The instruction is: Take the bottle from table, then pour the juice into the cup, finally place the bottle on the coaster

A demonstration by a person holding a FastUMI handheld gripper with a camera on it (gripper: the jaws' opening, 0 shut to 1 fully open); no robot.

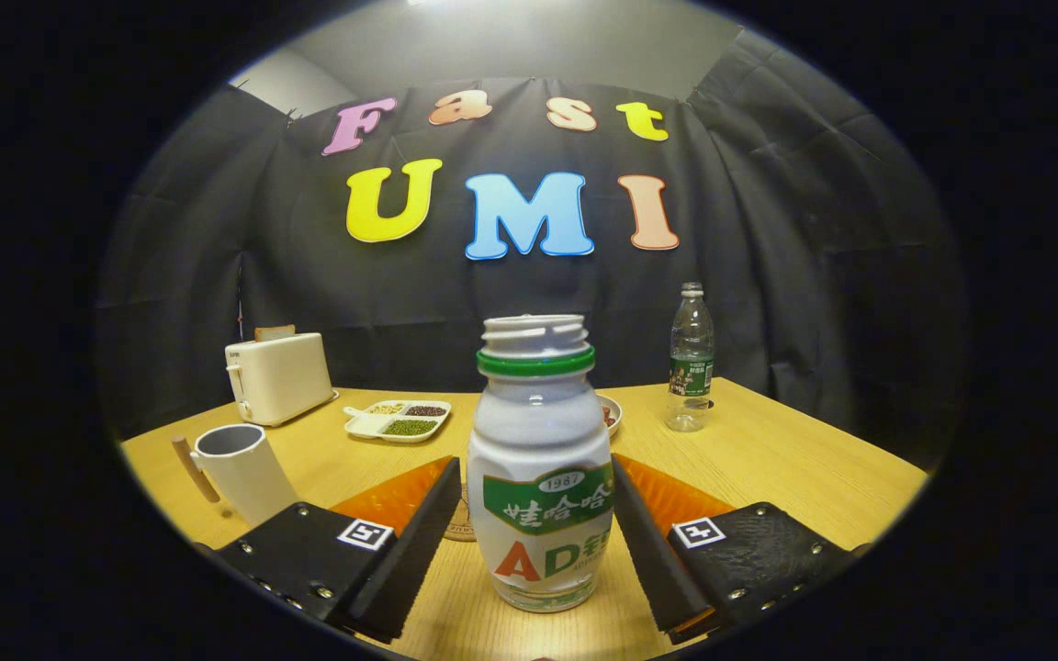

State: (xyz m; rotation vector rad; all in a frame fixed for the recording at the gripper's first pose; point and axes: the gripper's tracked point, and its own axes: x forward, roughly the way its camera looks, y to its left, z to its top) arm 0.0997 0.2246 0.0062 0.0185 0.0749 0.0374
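White bottle (541, 477) stands between the hand-held gripper (538, 542) fingers, both touching

Black-draped booth, wooden table (768, 459)

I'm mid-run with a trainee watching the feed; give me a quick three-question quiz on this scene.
1. True or false: the juice bottle stands upright between the fingers of the gripper, with no cap on its neck.
2. Which thing stands nearest the white cup? A) the clear water bottle B) the toaster C) the divided tray of beans
3. Fill in: the cup's handle is made of ____.

Key: 1. True; both fingers sit against the bottle's sides. 2. B. 3. Wood, by the look of it.
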